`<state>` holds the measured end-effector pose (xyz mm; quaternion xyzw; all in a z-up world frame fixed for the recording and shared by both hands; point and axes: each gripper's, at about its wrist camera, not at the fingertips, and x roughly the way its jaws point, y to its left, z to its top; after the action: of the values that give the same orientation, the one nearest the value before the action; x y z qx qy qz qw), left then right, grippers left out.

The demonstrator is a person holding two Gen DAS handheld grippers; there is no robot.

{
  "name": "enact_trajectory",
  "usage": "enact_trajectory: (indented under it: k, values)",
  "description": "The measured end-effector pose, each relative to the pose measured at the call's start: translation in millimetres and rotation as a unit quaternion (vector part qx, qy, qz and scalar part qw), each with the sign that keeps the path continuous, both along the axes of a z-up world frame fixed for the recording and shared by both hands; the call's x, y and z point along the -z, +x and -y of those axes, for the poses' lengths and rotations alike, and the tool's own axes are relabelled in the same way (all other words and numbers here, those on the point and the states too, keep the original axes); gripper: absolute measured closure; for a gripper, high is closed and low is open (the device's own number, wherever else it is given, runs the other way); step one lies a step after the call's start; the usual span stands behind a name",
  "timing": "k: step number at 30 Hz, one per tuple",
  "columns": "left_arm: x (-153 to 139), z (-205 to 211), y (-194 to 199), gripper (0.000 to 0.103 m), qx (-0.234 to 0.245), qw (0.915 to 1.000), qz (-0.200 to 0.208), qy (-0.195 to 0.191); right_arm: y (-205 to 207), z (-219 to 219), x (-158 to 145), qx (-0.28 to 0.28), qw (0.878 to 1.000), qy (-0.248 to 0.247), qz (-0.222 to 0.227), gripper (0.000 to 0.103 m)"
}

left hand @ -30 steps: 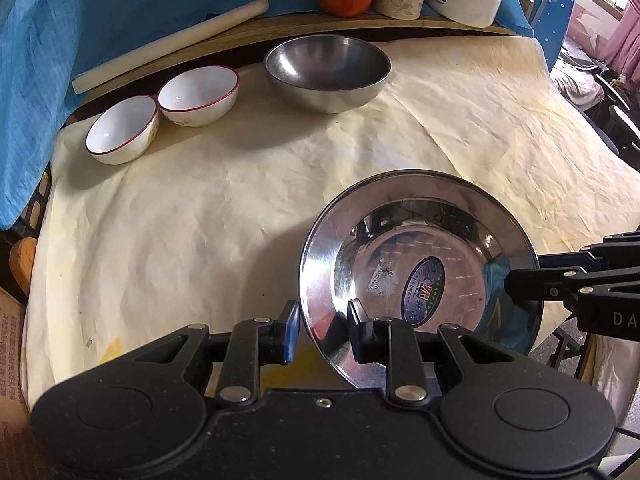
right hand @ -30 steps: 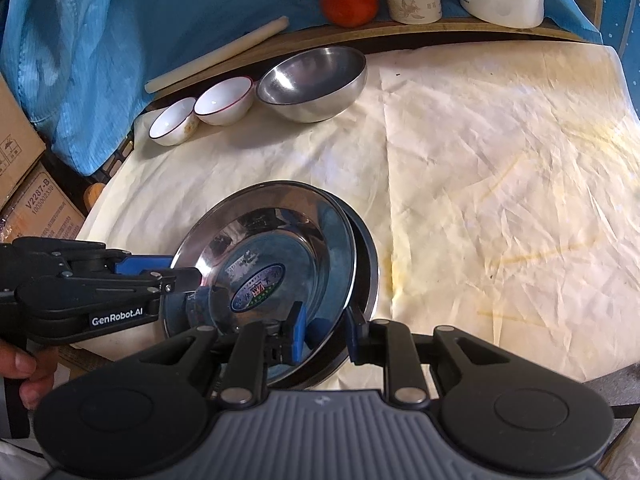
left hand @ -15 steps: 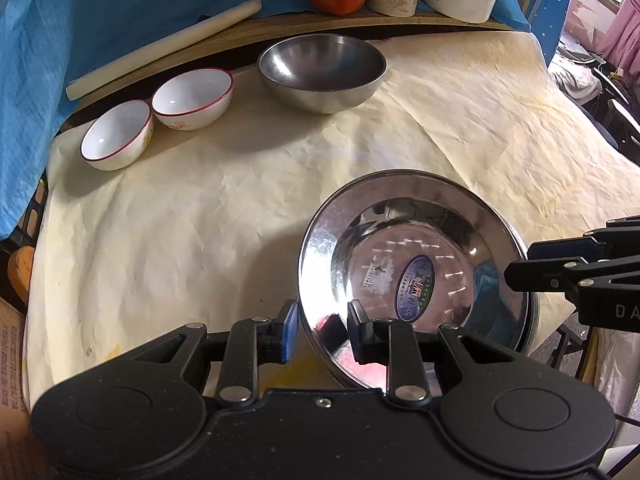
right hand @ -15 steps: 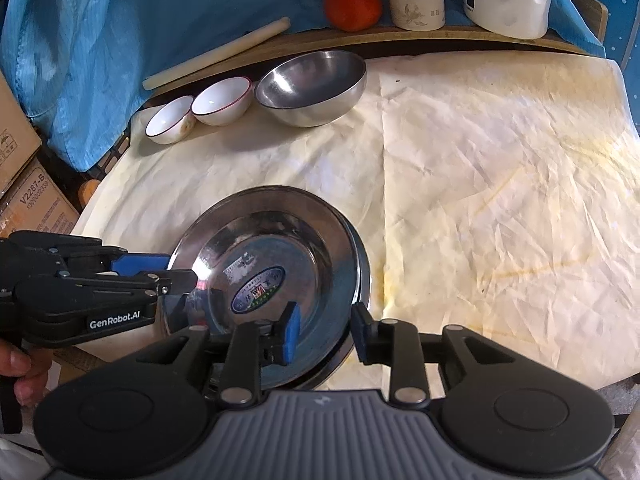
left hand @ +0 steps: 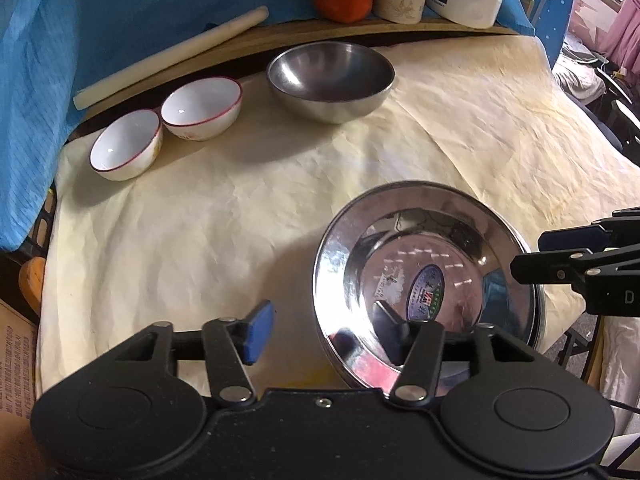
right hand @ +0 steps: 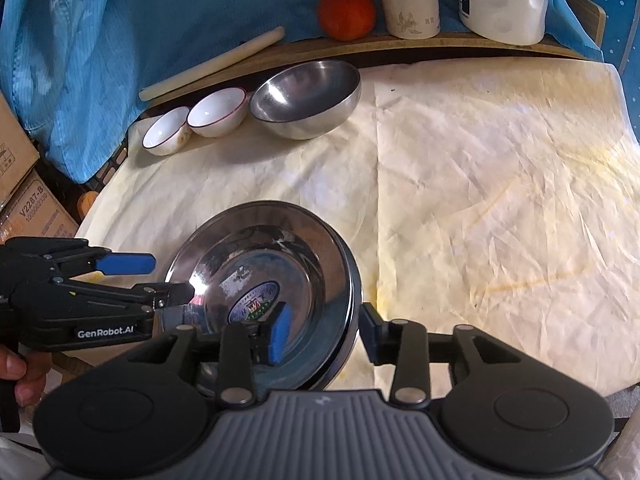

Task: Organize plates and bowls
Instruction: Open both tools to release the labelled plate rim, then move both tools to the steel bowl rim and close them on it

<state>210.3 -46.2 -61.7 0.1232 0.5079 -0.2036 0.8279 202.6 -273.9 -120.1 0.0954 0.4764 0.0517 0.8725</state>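
Steel plates (left hand: 430,280), stacked near the table's front edge, well short of the steel bowl (left hand: 330,76): stiff, light, slick; best pinched at the thin rim. Left gripper (left hand: 324,328) and right gripper (right hand: 324,330) wide, straddling opposite rims, gripping nothing

Mirror-glossy metal plates (left hand: 428,276) lie on creased, matt, yellow-stained paper (right hand: 480,184) — beyond it a duller brushed-metal bowl (left hand: 330,74), two glazed white ceramic bowls (left hand: 168,124) and soft blue cloth (right hand: 80,40) behind.
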Motion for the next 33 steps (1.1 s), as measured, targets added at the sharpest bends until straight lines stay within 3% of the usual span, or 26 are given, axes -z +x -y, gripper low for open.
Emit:
enact_trajectory:
  k: [16,26,33]
  values:
    - [-9,-5,19,0.016,-0.051,0.9985,0.021,0.0,17,13,-8,-0.006,1.0,-0.002,0.014,0.015]
    - [-14,-3,51,0.001,-0.097,0.994,0.044,-0.026,39,24,-10,-0.008,1.0,-0.022,0.018,0.002]
    - [-17,2,80,0.001,-0.142,0.9863,0.057,-0.062,63,32,-9,-0.017,0.999,-0.041,0.026,0.0]
